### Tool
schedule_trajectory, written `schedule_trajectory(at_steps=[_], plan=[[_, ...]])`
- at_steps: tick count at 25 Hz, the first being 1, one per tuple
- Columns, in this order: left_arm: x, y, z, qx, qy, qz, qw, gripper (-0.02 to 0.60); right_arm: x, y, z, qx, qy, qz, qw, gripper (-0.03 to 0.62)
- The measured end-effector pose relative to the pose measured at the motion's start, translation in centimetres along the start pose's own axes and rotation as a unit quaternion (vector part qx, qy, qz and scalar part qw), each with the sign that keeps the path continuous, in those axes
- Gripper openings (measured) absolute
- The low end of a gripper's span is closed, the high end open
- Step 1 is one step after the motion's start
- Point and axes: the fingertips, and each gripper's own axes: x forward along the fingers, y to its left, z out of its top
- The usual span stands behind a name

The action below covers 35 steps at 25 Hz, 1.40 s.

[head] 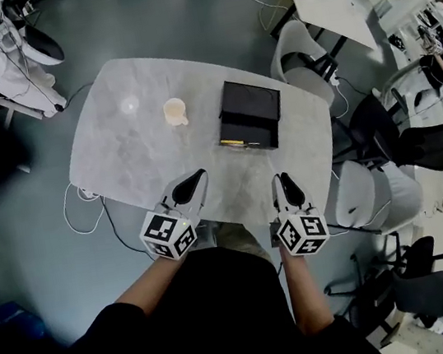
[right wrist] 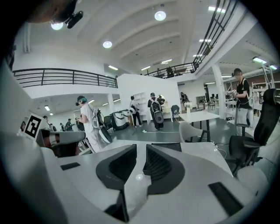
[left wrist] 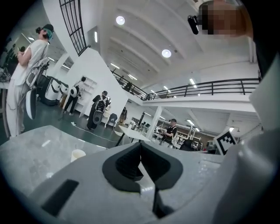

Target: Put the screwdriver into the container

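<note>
A black container (head: pixel 250 111) lies on the grey table (head: pixel 118 155), right of centre. At its near edge lies a thin screwdriver with a yellow handle (head: pixel 234 141); I cannot tell whether it rests inside or on the rim. Both grippers hover over the table's near edge, apart from the container. My left gripper (head: pixel 196 177) points toward the table's middle, its jaws shut with nothing between them (left wrist: pixel 140 146). The jaws of my right gripper (head: pixel 284 180) stand slightly apart with an empty narrow gap (right wrist: pixel 141 151); the container (right wrist: pixel 168 147) shows just beyond them.
A cream cup (head: pixel 175 111) stands left of the container, also visible as the cup (left wrist: pixel 78 154) in the left gripper view. A small clear object (head: pixel 128 105) sits further left. White chairs (head: pixel 301 49) (head: pixel 368 197) crowd the table's right side. Cables (head: pixel 84 204) trail on the floor at left.
</note>
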Motion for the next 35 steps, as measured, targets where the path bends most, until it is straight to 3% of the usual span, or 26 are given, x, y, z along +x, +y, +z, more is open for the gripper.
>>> schedule_trajectory(at_steps=[7,15,35], plan=[[-1.7,-1.5,-1.1,0.041,0.002,-0.033,0.9986,0.017,-4.9,3.0,0.4,-0.003,-0.065,-0.032,0.997,0.032],[-2.2,-3.7,-1.6,0.056,0.005,-0.054,0.997,0.017,-7.6,3.9,-0.1,-0.039,-0.071,-0.066,0.995,0.017],[-0.1,-3.9,-1.5,0.07,0.022,-0.062,0.9953,0.017,-6.3,1.8,0.8,-0.051,-0.081,-0.074,0.993,0.014]])
